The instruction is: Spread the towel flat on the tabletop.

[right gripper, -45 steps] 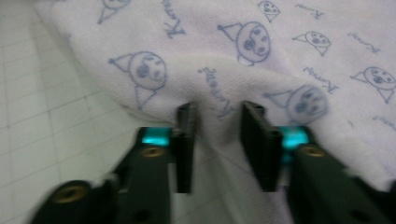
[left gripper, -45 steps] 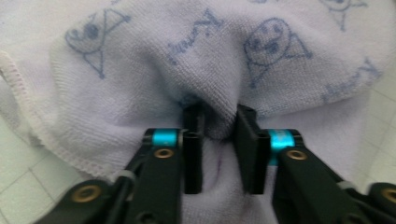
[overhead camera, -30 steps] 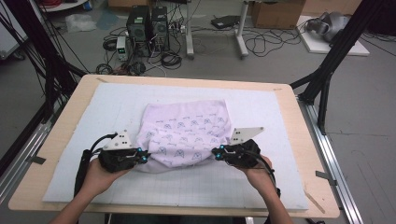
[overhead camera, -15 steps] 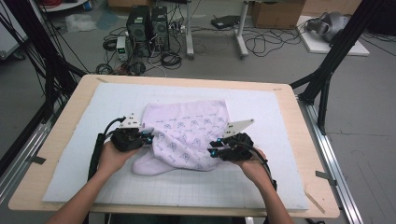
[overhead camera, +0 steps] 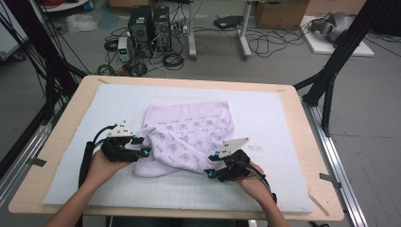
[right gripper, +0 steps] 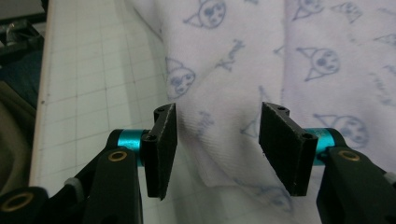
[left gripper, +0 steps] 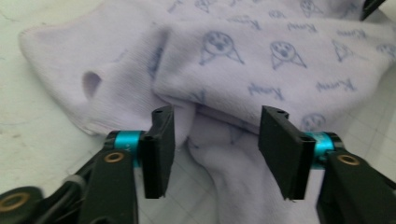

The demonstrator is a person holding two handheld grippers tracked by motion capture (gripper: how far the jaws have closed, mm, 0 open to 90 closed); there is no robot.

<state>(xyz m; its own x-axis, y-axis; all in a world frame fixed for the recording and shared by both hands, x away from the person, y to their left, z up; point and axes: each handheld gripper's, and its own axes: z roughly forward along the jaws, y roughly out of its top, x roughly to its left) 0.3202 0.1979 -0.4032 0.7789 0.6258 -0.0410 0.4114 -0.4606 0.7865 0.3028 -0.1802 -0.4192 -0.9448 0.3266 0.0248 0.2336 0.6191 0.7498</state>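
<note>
Lilac printed garment (overhead camera: 189, 137) crumpled on counter (overhead camera: 283, 118); left tongs (overhead camera: 144, 146) and right tongs (overhead camera: 212, 166) both agape, low at its near edge

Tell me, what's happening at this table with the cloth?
A person is working a pale purple printed garment on a white gridded mat with a handheld gripper in each hand. The left gripper and right gripper are both open, each with its jaws to either side of a fold at the garment's near edge, gripping nothing. The cloth lies rumpled and partly folded over itself.
</note>
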